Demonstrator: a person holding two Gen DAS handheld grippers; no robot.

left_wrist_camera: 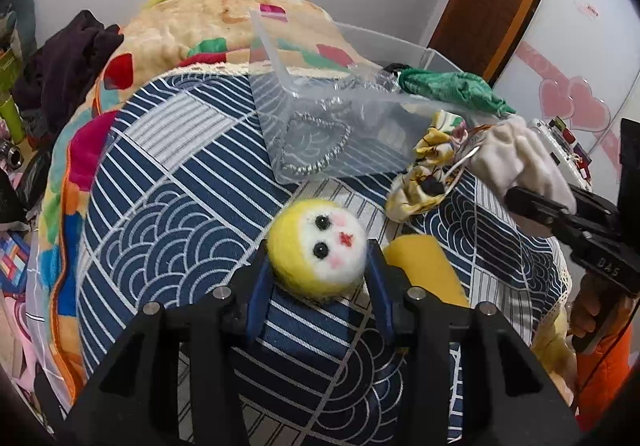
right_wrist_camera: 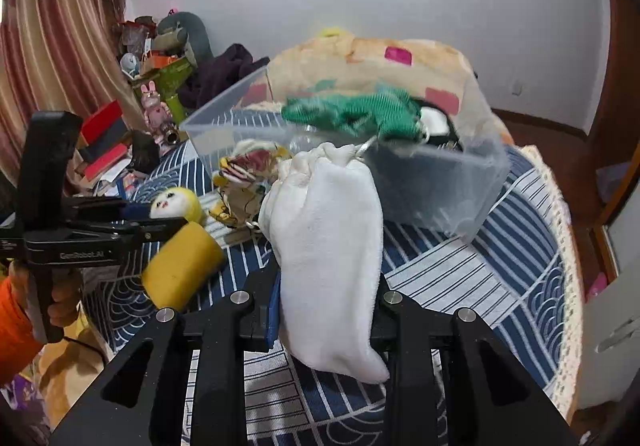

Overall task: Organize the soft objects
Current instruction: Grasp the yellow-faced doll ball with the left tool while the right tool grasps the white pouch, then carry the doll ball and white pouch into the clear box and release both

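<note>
Between right fingers [right_wrist_camera: 276, 298], pouch [right_wrist_camera: 328, 246] upright.

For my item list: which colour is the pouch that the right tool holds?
White pouch, clamped in the right tool; the right wrist view shows it best.

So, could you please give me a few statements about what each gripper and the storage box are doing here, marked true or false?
1. The left gripper has its fingers around the round yellow felt doll head with a white face. True.
2. The right gripper is open and holds nothing. False: it is shut on the white fleece drawstring pouch.
3. The clear plastic storage box stands on the blue and white patterned cover. True.
4. The green knitted cloth lies flat on the cover beside the doll head. False: it hangs over the box's rim.
5. The yellow foam cylinder sits inside the box. False: it lies outside, near the left gripper.
</note>
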